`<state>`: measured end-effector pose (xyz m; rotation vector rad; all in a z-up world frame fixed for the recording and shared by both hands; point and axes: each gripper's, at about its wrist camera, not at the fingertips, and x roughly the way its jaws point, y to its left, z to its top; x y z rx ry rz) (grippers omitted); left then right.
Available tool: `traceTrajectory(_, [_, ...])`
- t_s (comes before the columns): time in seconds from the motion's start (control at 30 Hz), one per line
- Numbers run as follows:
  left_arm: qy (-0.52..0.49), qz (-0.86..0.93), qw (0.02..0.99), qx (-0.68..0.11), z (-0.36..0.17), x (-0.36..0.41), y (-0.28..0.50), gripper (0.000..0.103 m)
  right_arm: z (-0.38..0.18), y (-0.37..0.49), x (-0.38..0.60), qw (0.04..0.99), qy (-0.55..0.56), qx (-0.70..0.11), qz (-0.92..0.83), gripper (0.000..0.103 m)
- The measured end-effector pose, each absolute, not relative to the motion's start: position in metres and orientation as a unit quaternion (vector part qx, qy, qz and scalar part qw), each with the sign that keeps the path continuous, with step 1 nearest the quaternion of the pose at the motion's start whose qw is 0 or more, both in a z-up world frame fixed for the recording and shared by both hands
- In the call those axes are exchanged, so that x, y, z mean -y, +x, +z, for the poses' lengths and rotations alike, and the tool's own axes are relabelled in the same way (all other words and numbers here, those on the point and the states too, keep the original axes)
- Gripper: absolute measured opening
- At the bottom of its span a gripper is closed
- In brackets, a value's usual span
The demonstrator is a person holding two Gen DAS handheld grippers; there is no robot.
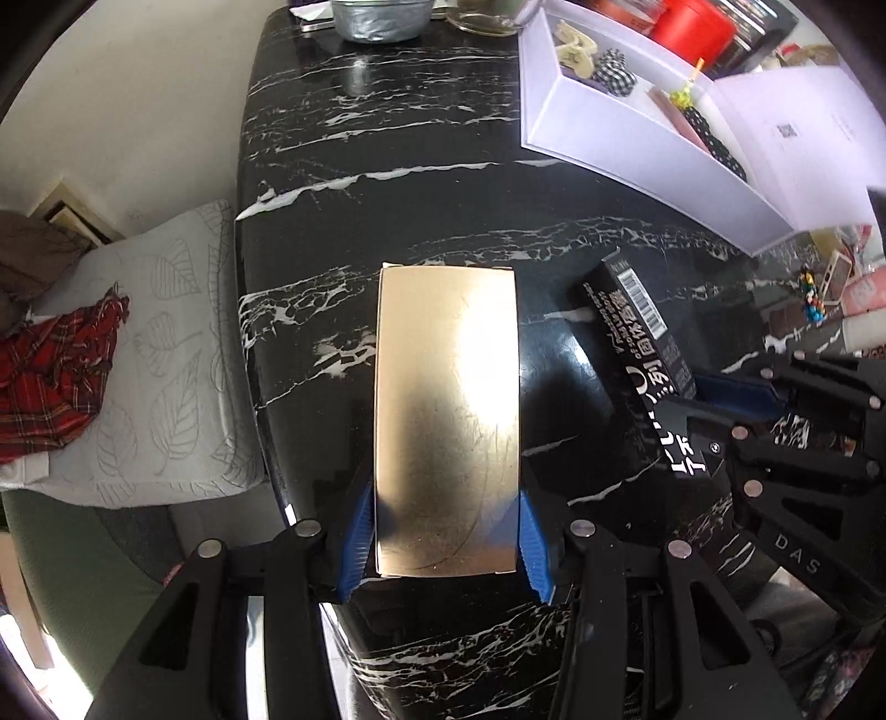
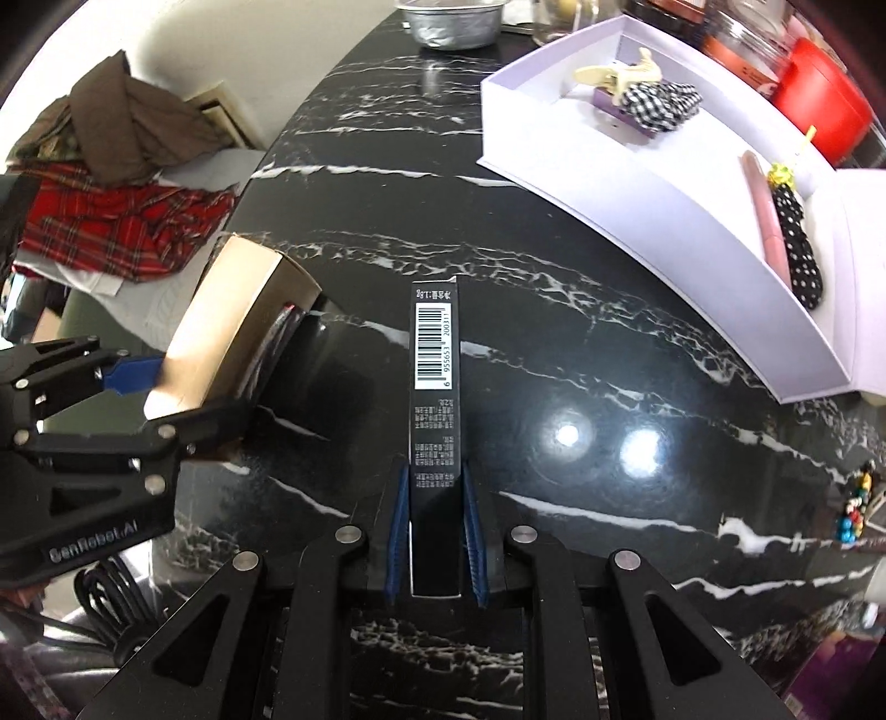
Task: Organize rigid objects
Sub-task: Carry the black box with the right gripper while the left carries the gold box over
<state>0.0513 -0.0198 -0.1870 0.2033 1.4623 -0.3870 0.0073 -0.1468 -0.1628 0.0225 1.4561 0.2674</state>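
Observation:
A shiny gold box [image 1: 447,421] is held above the black marble table [image 1: 387,138], with my left gripper [image 1: 447,531] shut on its near end, blue pads pressing both long sides. To its right my right gripper [image 2: 436,531] is shut on a slim black box with a barcode [image 2: 434,387]. The right wrist view shows the gold box [image 2: 221,321] and the left gripper [image 2: 166,396] at the left. The left wrist view shows the black box [image 1: 637,332] and the right gripper [image 1: 714,407] at the right.
An open white tray [image 2: 653,221] at the far right holds a hair claw, a checked scrunchie, a pink tube and a dotted item. A foil bowl [image 2: 454,19] and a red container [image 2: 819,99] stand at the back. A cushion with plaid cloth [image 1: 61,354] lies left of the table edge.

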Motion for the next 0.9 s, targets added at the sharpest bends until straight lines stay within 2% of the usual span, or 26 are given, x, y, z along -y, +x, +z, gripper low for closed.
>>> traceTrajectory(0.23, [0.129,-0.17,0.725,-0.655,-0.193,0.034,0.057,0.047,-0.171,0.013,0.137,0.735,-0.021,-0.666,0.125,0.023])
traceTrajectory(0.37, [0.154,-0.167,0.731,-0.643,-0.192,0.043,0.059,0.048,-0.176,0.017,0.137,0.734,-0.028,-0.667,0.127,0.032])
traceTrajectory(0.47, [0.148,-0.165,0.735,-0.64,-0.192,0.043,0.061,0.049,-0.181,0.022,0.136,0.734,-0.029,-0.666,0.129,0.033])
traceTrajectory(0.6, [0.141,-0.163,0.743,-0.634,-0.192,0.04,0.064,0.049,-0.184,0.026,0.138,0.739,-0.03,-0.661,0.124,0.044])
traceTrajectory(0.67, [0.137,-0.163,0.746,-0.631,-0.191,0.04,0.062,0.049,-0.186,0.028,0.137,0.742,-0.032,-0.658,0.123,0.046])
traceTrajectory(0.87, [0.133,-0.157,0.75,-0.628,-0.19,0.04,0.059,0.047,-0.186,0.027,0.13,0.746,-0.047,-0.652,0.125,0.045])
traceTrajectory(0.9, [0.133,-0.157,0.752,-0.626,-0.19,0.039,0.058,0.044,-0.186,0.026,0.13,0.748,-0.05,-0.651,0.12,0.04])
